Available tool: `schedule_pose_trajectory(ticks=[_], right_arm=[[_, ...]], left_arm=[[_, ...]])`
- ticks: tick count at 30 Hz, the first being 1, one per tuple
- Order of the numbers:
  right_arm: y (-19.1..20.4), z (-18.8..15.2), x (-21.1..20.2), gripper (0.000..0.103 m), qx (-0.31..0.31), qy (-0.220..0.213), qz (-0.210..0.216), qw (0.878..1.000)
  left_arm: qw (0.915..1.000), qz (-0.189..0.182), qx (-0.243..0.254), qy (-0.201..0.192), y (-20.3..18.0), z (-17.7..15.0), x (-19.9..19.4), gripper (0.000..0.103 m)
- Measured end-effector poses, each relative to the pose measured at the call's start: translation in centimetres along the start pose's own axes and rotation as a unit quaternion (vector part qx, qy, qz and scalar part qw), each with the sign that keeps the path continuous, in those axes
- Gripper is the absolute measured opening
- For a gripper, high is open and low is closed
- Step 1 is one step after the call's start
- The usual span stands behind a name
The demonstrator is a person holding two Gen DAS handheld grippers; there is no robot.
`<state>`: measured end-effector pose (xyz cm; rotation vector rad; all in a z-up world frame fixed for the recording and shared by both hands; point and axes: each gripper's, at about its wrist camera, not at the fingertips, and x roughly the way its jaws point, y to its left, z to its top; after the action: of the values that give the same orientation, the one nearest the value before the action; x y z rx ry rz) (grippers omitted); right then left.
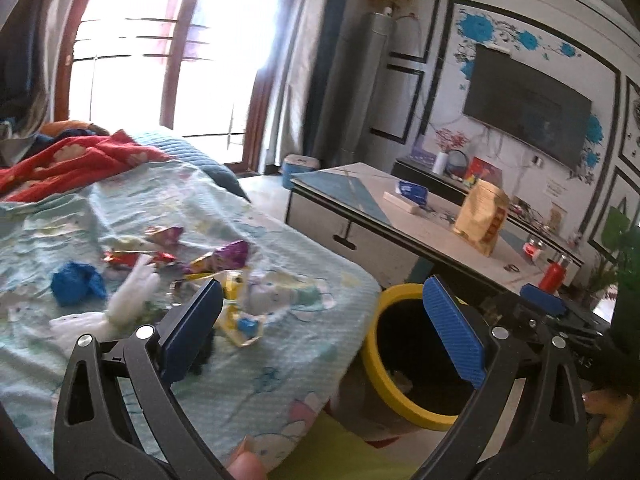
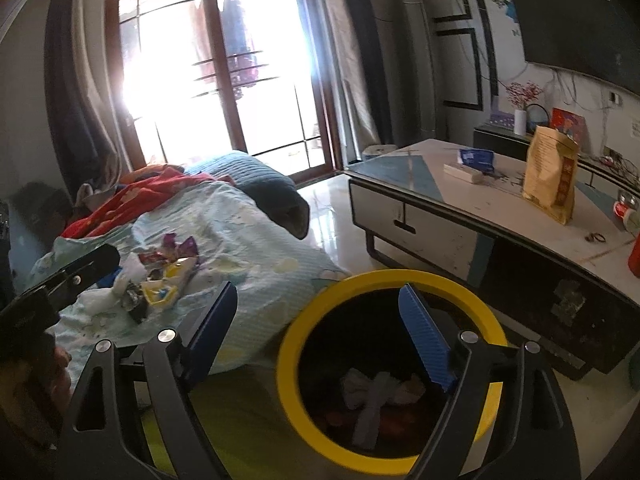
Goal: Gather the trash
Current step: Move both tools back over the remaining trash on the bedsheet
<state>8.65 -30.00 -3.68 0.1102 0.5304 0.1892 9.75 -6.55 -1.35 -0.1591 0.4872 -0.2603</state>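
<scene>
The bin has a smooth, matt yellow plastic rim, and crumpled white tissue lies inside it. On the soft printed cloth sheet lie shiny foil wrappers and a crinkled blue plastic scrap. The right gripper has matt black plastic arms, ribbed blue pads and bright metal rivets; the coffee table top is glossy.

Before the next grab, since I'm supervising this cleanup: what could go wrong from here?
1. The wrappers and white tissue lie bunched together on the wrinkled sheet, so a claw may pinch the fabric too.
2. The yellow-rimmed bin stands on the floor beside the bed, not under the pile; a piece dropped early could land on the floor.
3. The left claw and right claw, both open, work close together and might collide.
</scene>
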Motion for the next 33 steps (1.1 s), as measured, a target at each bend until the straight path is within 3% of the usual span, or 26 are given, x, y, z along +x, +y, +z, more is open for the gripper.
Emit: schedule_pose_trajectory(ticks=[19,33], right_arm=[[7.6,1.2,1.5,0.082,-0.054,0.012,0.070,0.996],[14.0,1.6,4.2,0.082,-0.096,0.024,0.116,0.988]], left_arm=[[0.9971,0.059,-0.042,-0.024,5.7,0.8,-2.9,0.092],[0.9886,0.115,-0.095,-0.020,11.9,0.6,-4.0,0.092]])
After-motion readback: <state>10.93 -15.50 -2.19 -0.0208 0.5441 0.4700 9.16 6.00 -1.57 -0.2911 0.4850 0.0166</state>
